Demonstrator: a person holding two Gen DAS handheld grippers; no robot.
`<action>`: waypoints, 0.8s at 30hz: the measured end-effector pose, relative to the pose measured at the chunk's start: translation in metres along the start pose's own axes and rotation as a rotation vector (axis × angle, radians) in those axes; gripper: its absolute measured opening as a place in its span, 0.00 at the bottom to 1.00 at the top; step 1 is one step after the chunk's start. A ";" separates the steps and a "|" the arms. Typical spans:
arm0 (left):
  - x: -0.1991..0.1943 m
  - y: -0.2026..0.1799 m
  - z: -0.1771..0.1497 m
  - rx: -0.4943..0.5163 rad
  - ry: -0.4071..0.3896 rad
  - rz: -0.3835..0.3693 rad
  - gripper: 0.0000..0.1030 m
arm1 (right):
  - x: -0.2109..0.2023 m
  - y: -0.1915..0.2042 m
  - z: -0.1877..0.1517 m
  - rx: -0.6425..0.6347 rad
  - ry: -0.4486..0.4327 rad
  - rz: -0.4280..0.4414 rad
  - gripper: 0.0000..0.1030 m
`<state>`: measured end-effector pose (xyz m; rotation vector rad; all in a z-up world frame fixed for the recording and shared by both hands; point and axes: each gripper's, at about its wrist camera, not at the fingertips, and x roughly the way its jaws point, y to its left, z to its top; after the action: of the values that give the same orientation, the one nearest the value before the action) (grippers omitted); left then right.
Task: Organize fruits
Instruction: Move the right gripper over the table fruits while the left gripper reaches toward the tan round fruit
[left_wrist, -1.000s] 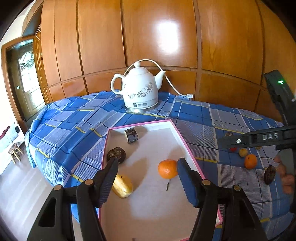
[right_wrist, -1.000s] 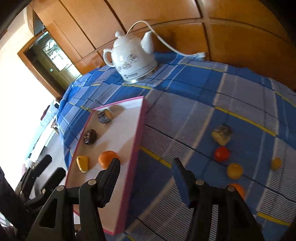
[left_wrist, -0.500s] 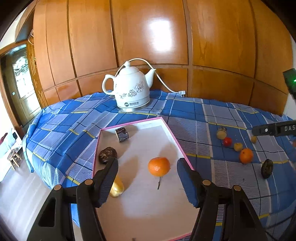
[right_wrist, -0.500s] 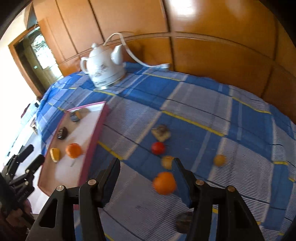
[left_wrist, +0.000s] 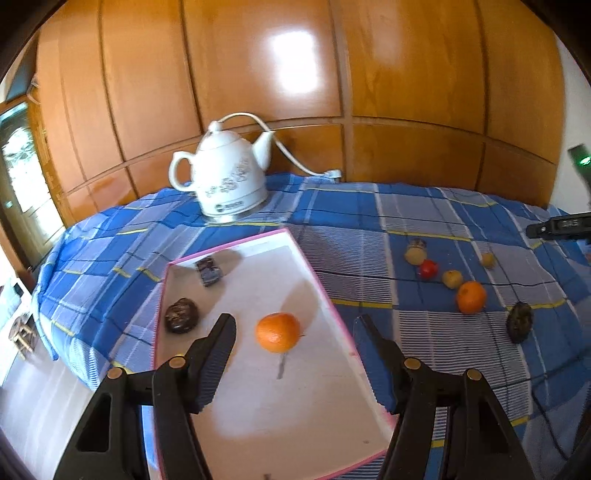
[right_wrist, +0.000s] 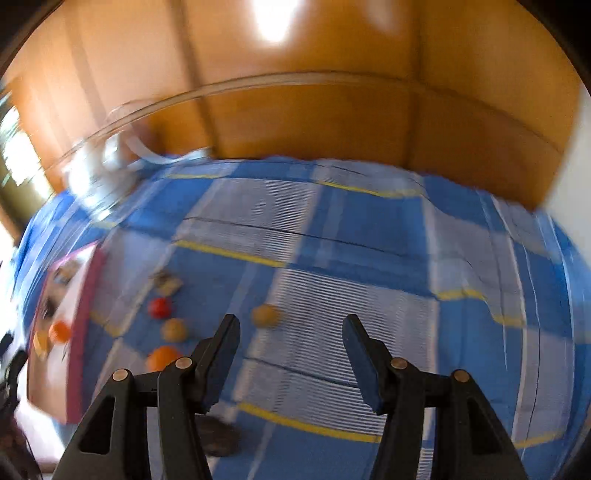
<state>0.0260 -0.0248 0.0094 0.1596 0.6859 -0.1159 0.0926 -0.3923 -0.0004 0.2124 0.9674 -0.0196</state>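
- Over the pink-rimmed tray (left_wrist: 325, 295) we hold the left gripper (left_wrist: 295, 354), jaws apart and empty; an orange (left_wrist: 277, 331) lies on the tray between them, untouched.
- On the tray we also see a dark fruit (left_wrist: 181, 314).
- Above the blue cloth (right_wrist: 369, 240) our right gripper (right_wrist: 291, 354) is likewise parted and empty.
- Loose fruits lie on the cloth: a red one (left_wrist: 427, 268), a second orange (left_wrist: 471, 297).
- A kettle (left_wrist: 225, 181) stands behind the tray.
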 end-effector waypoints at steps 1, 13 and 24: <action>0.001 -0.004 0.002 0.007 0.001 -0.010 0.65 | 0.004 -0.009 0.000 0.039 0.020 -0.012 0.57; 0.023 -0.056 0.022 0.064 0.089 -0.178 0.62 | 0.008 -0.054 -0.001 0.266 0.076 -0.018 0.57; 0.048 -0.095 0.023 0.070 0.209 -0.328 0.57 | 0.009 -0.054 -0.002 0.253 0.095 -0.005 0.57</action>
<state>0.0620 -0.1248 -0.0146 0.1266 0.9140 -0.4429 0.0900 -0.4437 -0.0181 0.4469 1.0592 -0.1382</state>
